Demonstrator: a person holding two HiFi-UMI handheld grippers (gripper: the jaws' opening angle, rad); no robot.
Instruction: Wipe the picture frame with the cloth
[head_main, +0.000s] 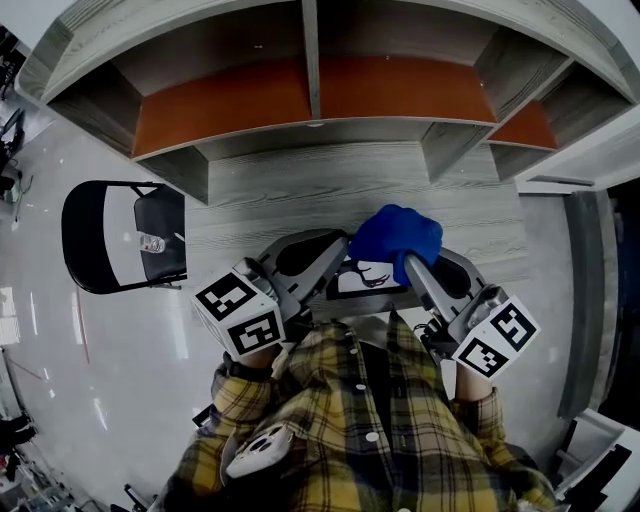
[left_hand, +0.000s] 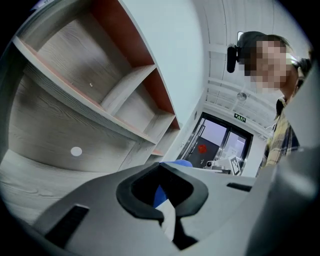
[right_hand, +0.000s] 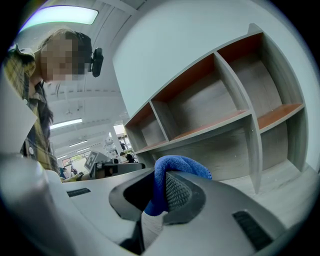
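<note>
While my left claw (head_main: 335, 275) clamps one edge of the picture frame (head_main: 366, 279), my right claw (head_main: 412, 266) holds the cloth (head_main: 396, 236) over the frame's far corner. The left jaws stand fully together on the thin frame edge. The right jaws are closed on a fold of the cloth, and the rest of it is bunched over the jaw tips. Both loads hang in the air in front of my chest, above the near part of the surface (head_main: 300, 190) and well clear of the shelf unit (head_main: 320, 90) behind it.

Step in hand, as I judge it: the wipe itself, at the right end of the frame. Next move: draw the cloth along the frame face toward the left claw with light contact. The left grip must resist that push, because only one edge is pinched and the frame could pivot or slip.

The frame is small, with a dark border around a white picture that bears a dark drawing. The cloth and claws cover much of it, so I cannot tell how clean it is. The cloth is bright blue, soft and thick
</note>
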